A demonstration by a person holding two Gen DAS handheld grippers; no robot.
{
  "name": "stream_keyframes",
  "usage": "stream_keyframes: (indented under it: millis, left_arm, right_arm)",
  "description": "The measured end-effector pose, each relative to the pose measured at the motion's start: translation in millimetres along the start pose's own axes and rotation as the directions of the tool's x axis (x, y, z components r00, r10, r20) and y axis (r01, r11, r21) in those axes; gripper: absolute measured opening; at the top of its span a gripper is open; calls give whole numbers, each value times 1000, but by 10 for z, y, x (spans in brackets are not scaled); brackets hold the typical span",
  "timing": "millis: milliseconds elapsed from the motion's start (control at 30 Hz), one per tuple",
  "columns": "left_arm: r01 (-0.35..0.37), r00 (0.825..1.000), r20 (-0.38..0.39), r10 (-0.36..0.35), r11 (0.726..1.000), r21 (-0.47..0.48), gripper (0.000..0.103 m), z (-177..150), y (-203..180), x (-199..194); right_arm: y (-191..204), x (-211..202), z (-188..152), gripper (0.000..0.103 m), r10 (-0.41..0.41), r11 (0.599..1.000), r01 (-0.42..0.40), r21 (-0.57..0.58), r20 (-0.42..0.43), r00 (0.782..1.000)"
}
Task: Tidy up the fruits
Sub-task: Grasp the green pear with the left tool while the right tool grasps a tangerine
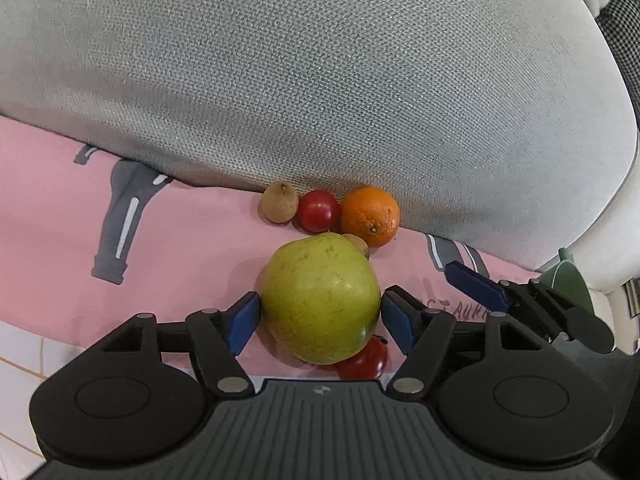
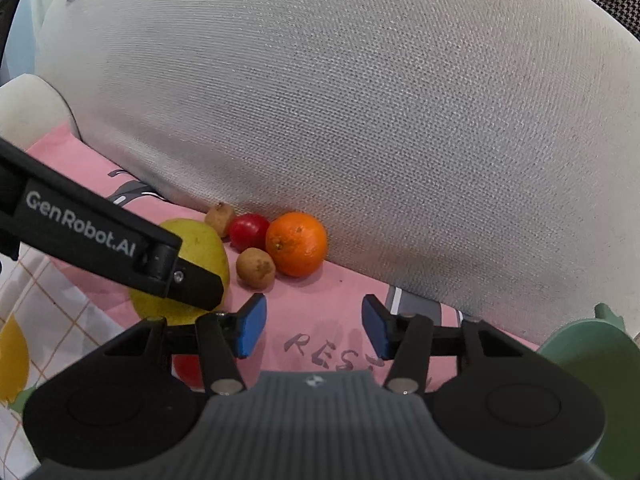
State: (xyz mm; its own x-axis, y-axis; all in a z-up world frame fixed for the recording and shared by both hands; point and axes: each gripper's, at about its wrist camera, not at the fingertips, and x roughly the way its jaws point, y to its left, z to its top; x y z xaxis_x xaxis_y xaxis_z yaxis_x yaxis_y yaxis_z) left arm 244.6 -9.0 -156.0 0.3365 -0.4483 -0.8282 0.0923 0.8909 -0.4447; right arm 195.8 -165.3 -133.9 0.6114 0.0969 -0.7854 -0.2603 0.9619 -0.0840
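left gripper [image 1: 320, 316]: fingers apart, flanking pear [image 1: 320, 296] | right gripper [image 2: 314, 326]: fingers apart, empty | far: orange [image 1: 370, 216], tomato [image 1: 318, 210] against grey cushion [image 1: 320, 80]

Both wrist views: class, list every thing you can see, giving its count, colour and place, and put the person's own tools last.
large fruit: one, yellow-green, on the pink cloth, nearest the cameras
orange: one, orange, against the cushion
red fruit: two, red, one against the cushion, one partly hidden under the large fruit
small brown fruit: two, brown, one against the cushion, one in front of the orange
cushion: one, grey, behind the fruit
pink cloth: one, pink with grey prints, under the fruit
checked cloth: one, white and orange, left edge
container: one, green, right edge
left gripper: open, flanking the large fruit
right gripper: open, empty, over the pink cloth
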Motion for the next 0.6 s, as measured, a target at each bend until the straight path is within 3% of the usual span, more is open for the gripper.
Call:
stream_keyframes:
  millis: [233, 600]
  left_arm:
    - [8, 999, 31, -8, 1000, -15, 76, 6, -18, -8]
    - [-86, 990, 105, 89, 996, -38, 76, 116, 180, -265]
  right_arm:
    - [-26, 19, 21, 49, -2, 1000, 2, 15, 11, 1000]
    - [-40, 96, 205, 49, 42, 995, -45, 92, 32, 999]
